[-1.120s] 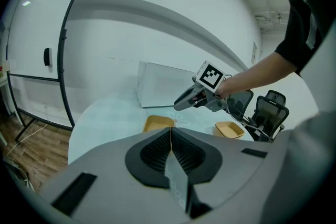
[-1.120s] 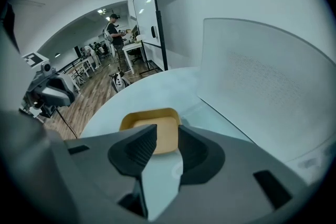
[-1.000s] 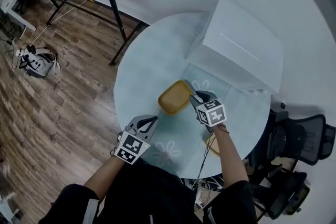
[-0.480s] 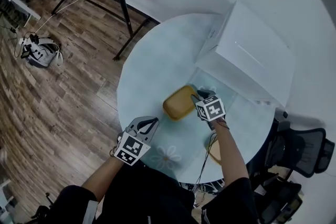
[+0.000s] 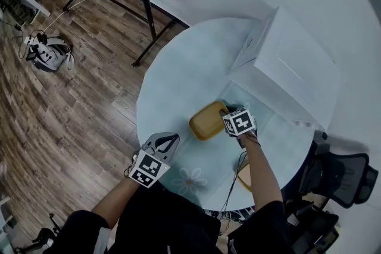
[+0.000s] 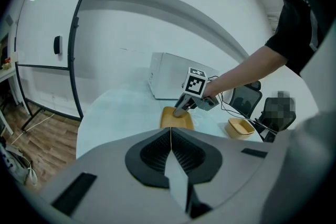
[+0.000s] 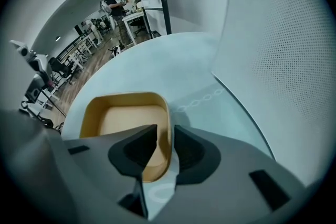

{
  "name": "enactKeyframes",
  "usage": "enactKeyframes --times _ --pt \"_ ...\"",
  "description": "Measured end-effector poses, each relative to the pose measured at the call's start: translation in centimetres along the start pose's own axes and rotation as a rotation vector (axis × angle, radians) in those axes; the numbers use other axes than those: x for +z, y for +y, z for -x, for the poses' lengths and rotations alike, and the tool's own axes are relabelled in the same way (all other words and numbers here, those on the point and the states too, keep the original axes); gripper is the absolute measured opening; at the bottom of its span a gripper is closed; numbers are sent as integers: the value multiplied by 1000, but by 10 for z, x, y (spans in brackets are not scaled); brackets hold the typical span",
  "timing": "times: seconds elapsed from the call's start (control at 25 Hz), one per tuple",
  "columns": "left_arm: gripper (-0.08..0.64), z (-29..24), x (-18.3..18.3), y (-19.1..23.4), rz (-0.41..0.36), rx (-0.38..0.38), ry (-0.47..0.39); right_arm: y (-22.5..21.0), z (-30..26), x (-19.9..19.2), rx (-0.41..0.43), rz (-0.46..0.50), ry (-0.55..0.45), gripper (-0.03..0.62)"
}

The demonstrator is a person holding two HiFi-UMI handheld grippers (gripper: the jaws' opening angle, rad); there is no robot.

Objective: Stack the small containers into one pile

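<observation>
Nearest, at the near-left edge of the round counter (image 5: 172,86), the left hand-held gripper (image 5: 168,140) is held with its jaws pressed together and nothing between them. At the near-right edge, a second yellow container (image 5: 243,176) is seen open side up, partly hidden under the right forearm. Toward the middle of the counter, the yellow container (image 5: 207,122) is gripped by the right hand-held gripper (image 5: 225,111). Its right wall is clamped between the two jaws, one inside the rim and one outside. Whether it rests on the counter or is lifted cannot be told. The two containers are kept well apart. Farthest, along the far-right edge, a white box (image 5: 292,68) is set near the clamped container.
</observation>
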State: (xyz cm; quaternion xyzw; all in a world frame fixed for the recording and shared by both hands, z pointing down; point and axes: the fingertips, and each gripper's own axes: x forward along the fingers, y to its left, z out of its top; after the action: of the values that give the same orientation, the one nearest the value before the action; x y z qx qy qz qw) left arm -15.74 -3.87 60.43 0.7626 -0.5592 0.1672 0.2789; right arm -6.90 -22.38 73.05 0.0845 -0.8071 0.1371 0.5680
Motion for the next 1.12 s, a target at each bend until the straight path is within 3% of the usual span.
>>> enactKeyframes --times 0.08,0.24,0.56,0.88,1.12 --pt "14 0 -1 1 3 -2 3 -1 -3 -1 -3 5 14 112" --pt "14 0 -1 2 8 -1 1 -1 -2 1 -12 -6 6 39" --pt "14 0 -1 -2 -10 -21 8 9 8 -5 38 -110 0 28" --pt "14 -4 7 -17 -53 -67 6 3 41 -18 23 -306 -67 28" --pt "14 -10 18 -33 -96 -113 2 -12 74 -51 -20 -509 -83 28"
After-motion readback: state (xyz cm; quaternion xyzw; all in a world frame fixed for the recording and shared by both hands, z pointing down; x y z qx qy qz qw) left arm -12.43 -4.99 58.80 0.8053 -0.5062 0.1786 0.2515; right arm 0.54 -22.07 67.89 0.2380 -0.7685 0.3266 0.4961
